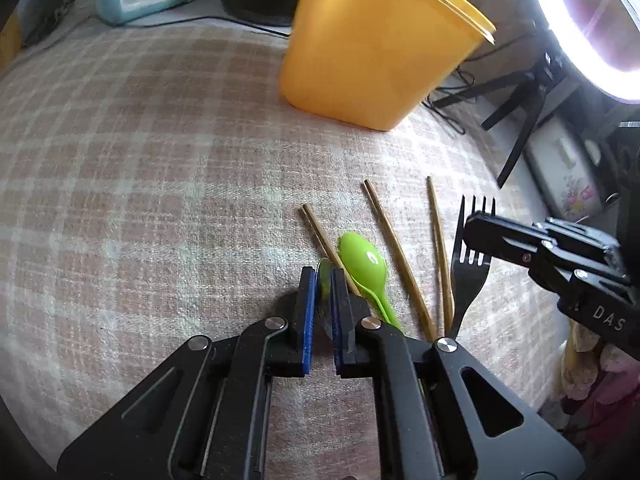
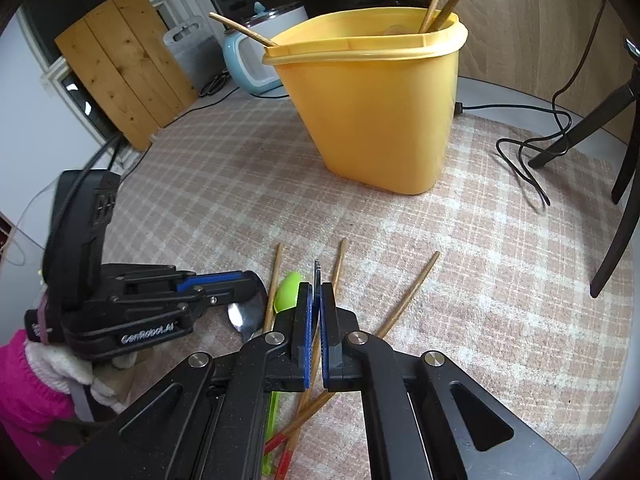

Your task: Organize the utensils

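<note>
My left gripper (image 1: 322,272) is shut on the bowl of a metal spoon (image 1: 324,270), low over the checked cloth; in the right wrist view the left gripper (image 2: 252,284) sits over that metal spoon (image 2: 244,316). A green plastic spoon (image 1: 364,260) lies just right of it, among several wooden chopsticks (image 1: 396,248). My right gripper (image 1: 478,220) is shut on a black fork (image 1: 468,272); its tines (image 2: 317,268) stick out edge-on between the pads of the right gripper (image 2: 316,286). The yellow container (image 2: 372,108) stands behind and holds chopsticks (image 2: 440,4).
A ring light (image 1: 580,28) on a black tripod (image 1: 520,120) stands at the right with a loose cable (image 2: 528,160). A pale blue cooker (image 2: 248,64) and a wooden board (image 2: 120,60) are at the back left. A pink sleeve (image 2: 24,392) is lower left.
</note>
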